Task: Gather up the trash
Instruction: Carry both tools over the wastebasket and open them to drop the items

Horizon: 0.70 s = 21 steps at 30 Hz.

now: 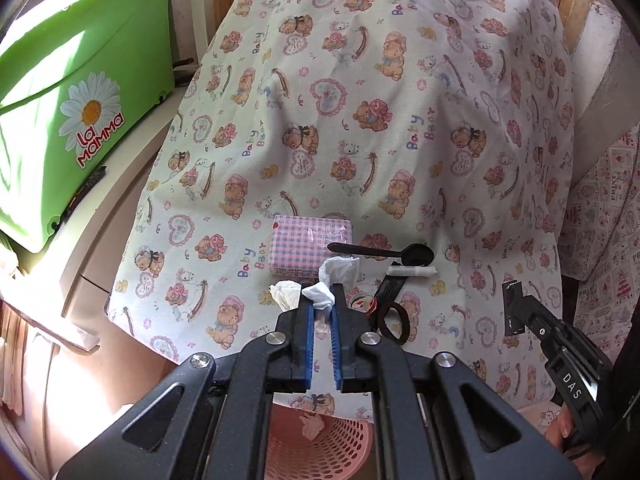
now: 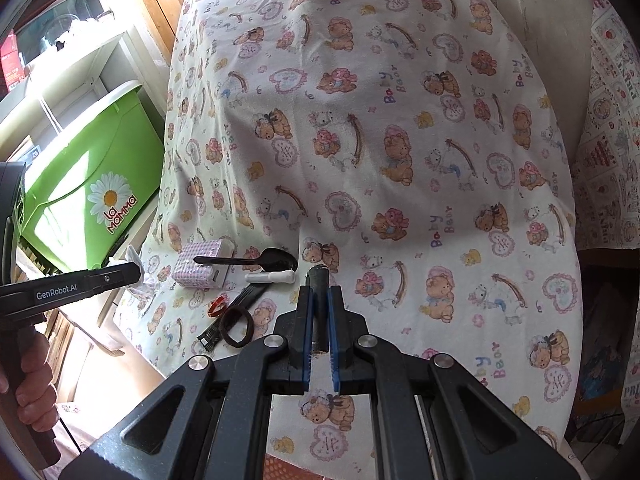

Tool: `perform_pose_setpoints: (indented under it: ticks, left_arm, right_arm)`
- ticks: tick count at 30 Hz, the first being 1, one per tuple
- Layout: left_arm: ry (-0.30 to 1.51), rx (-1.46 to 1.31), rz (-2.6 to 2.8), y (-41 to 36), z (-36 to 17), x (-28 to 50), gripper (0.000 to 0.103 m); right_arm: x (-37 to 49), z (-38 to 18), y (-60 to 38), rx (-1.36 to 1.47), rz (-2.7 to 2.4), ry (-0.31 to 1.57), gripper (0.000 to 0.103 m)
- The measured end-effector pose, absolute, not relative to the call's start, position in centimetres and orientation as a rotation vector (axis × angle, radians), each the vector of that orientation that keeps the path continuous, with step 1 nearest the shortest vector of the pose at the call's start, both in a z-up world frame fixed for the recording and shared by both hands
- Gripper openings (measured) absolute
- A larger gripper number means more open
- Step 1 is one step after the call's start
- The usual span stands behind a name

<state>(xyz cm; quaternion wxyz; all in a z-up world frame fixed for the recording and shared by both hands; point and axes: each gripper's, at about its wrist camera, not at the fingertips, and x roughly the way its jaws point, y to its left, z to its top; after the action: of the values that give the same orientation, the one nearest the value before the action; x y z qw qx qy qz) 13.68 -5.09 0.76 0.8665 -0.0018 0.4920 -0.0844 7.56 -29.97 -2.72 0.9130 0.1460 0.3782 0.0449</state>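
Note:
My left gripper (image 1: 322, 294) is shut on a crumpled white tissue (image 1: 338, 272), held just above the bear-print cloth (image 1: 360, 140). A second crumpled tissue (image 1: 285, 295) lies right beside its left finger. Behind them sit a pink checked tissue pack (image 1: 310, 246), a black plastic spoon (image 1: 384, 254) and a small white tube (image 1: 412, 271). My right gripper (image 2: 320, 294) is shut on a dark flat strip (image 2: 320, 308), which also shows at its tip (image 1: 513, 308) in the left wrist view. The left gripper (image 2: 134, 271) shows at the left edge of the right wrist view.
A brown hair tie (image 2: 236, 326), a black wrapper (image 2: 240, 304) and a small red-and-white scrap (image 2: 218, 305) lie near the cloth's front edge. A pink mesh basket (image 1: 344, 452) with a tissue inside stands below that edge. A green plastic tub (image 1: 80, 100) stands on the left.

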Motion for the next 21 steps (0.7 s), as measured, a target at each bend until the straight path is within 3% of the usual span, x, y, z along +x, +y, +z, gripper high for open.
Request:
perform_pose_setpoints:
  ticks: [21]
  left_arm:
    - [0.926,0.102,-0.179,-1.5,0.2,4.0,0.007]
  right_arm:
    - [1.9,-0.3,-25.5,0.221,0.163,0.656,0.008]
